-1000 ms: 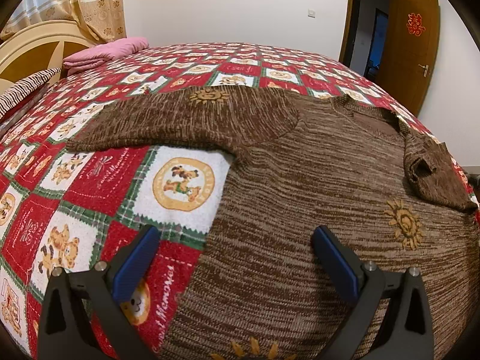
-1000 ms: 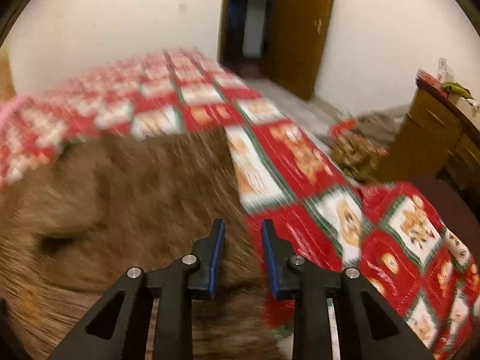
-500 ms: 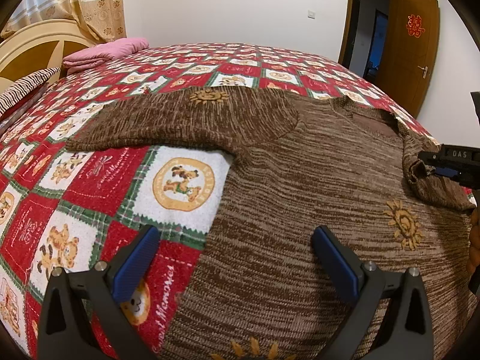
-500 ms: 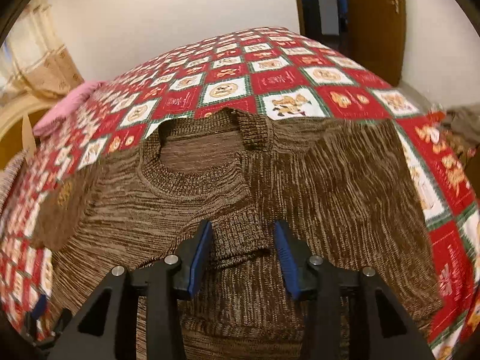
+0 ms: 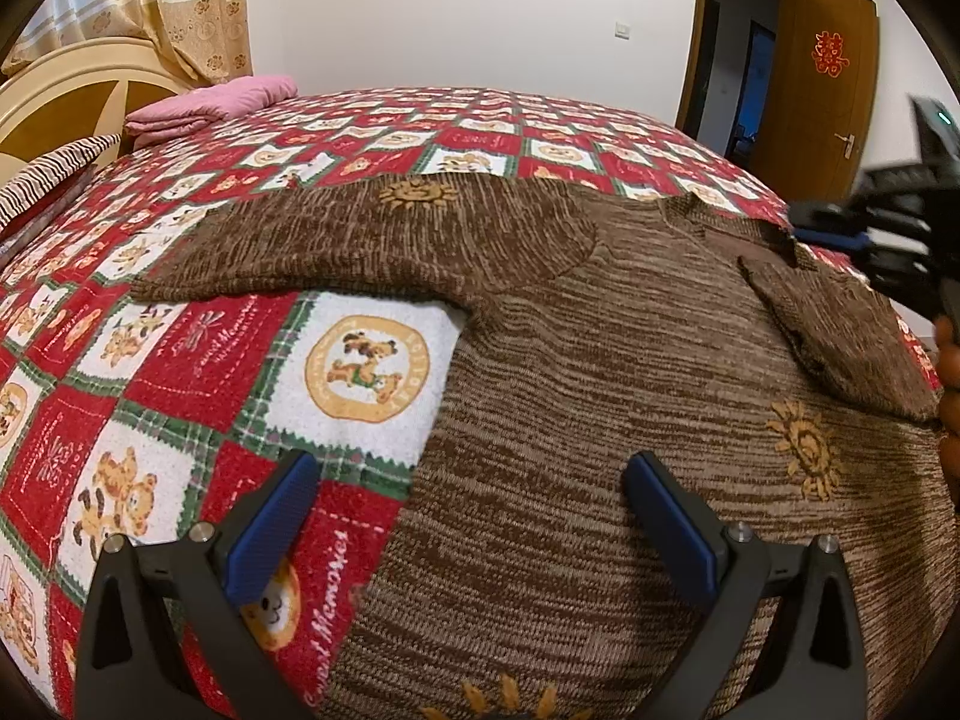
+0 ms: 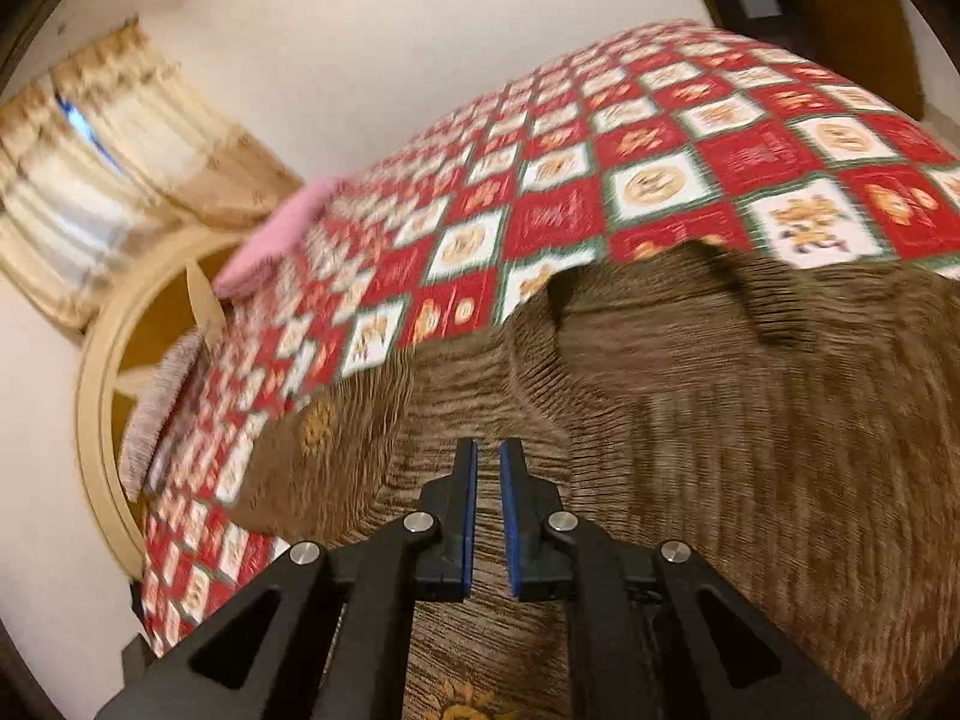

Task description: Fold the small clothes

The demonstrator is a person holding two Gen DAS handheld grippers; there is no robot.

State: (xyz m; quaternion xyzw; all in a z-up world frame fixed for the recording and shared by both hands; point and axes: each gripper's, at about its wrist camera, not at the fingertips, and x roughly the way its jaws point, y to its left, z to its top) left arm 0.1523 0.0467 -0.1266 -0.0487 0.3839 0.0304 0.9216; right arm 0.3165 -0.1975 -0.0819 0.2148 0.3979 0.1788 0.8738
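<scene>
A brown knit sweater [image 5: 600,360] with orange sun patches lies flat on the red checked quilt [image 5: 180,360]. Its left sleeve [image 5: 372,240] stretches out to the left; its right sleeve [image 5: 840,330] is folded over the body. My left gripper [image 5: 468,516] is open and empty, low over the sweater's left edge. My right gripper [image 6: 487,474] has its jaws almost closed with a thin gap and nothing between them, above the sweater [image 6: 690,420] below its collar [image 6: 648,300]. It also shows at the right edge of the left wrist view [image 5: 840,228], near the collar.
A pink folded blanket [image 5: 210,105] and a striped pillow [image 5: 48,174] lie by the cream headboard [image 5: 78,84] at far left. Curtains [image 5: 180,0] hang behind. A wooden door [image 5: 828,96] stands open at the right. The bed's edge runs along the right.
The right gripper has closed from around the folded cuff, lifted off empty and swung toward the headboard side; its view is motion-blurred. The left gripper has not moved.
</scene>
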